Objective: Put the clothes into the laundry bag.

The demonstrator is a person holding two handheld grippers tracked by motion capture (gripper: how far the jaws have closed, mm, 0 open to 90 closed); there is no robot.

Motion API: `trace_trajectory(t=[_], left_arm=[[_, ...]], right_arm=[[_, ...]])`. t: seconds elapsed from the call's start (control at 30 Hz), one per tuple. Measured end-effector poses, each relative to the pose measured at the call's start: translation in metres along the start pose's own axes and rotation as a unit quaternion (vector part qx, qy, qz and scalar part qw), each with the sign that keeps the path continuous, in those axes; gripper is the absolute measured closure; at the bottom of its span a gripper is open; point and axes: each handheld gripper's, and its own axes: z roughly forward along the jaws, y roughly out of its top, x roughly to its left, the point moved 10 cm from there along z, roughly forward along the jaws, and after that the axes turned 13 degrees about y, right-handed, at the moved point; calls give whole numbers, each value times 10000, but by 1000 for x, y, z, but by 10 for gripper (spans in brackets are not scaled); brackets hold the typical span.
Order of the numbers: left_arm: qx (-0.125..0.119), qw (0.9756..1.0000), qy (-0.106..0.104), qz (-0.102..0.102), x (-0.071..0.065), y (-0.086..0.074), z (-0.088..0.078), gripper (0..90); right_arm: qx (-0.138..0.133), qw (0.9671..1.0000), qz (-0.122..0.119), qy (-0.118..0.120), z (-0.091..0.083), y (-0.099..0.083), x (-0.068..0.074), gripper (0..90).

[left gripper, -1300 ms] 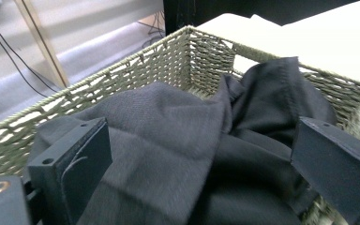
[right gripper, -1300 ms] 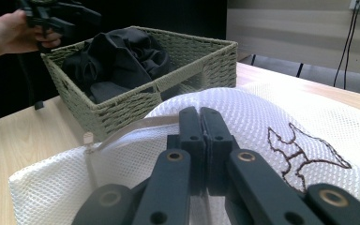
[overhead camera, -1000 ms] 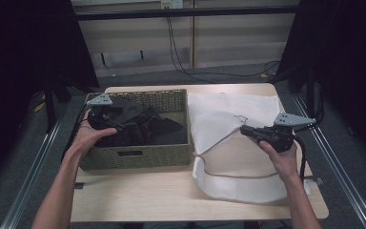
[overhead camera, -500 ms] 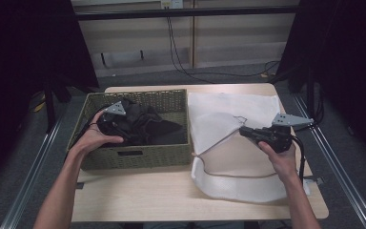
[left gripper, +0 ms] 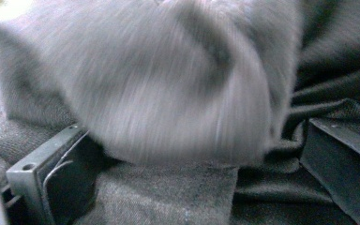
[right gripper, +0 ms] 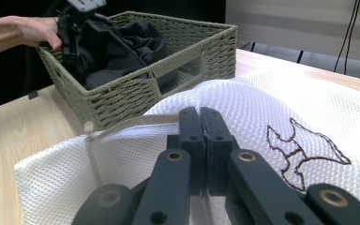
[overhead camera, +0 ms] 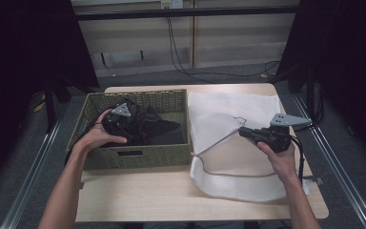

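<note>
While the dark clothes (overhead camera: 145, 126) all sit in the wicker basket (overhead camera: 138, 155) at the left of the worktop (overhead camera: 171, 200), we count the transfer as not started. Nothing dark shows inside the white mesh laundry bag (overhead camera: 233, 112) lying flat just right of the basket.

Our right hand-held gripper (right gripper: 200, 124) has its jaws fully together on the bag's upper layer near the zipper edge, lifting it into a hump, so the bag is being held up for loading.

Our left hand-held gripper (overhead camera: 119, 117) is down in the basket, jaws wide, with dark fabric lying between them in its own view. That view is blurred, so probably no pinch yet.

Left to do: grab a garment, carry it across, feed it into the bag, repeat, then close the bag.
</note>
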Motion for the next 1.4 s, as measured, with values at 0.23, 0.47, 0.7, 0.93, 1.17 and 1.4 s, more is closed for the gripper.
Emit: trace_trajectory(t=[0.23,0.47,0.7,0.93,1.17,1.4], left_arm=[[338,9993,-118,104,-6,-8,7,0],[905,9953,-73,342,-10,-13,16,0],[1405,9893,118,370,-8,-14,19,90],[1526,9878,119,296,-2,-10,15,327],[1231,9921,125,218,1,-6,6,652],[520,9984,100,-216,8,8,-10,703]], right_arm=[[27,10000,7,39,1,-1,1,891],[57,10000,56,58,2,-4,0,891],[76,9999,55,54,4,-4,-1,890],[62,9999,56,57,3,-4,-1,890],[62,10000,46,25,3,-4,-2,890],[53,10000,50,5,4,-5,-4,889]])
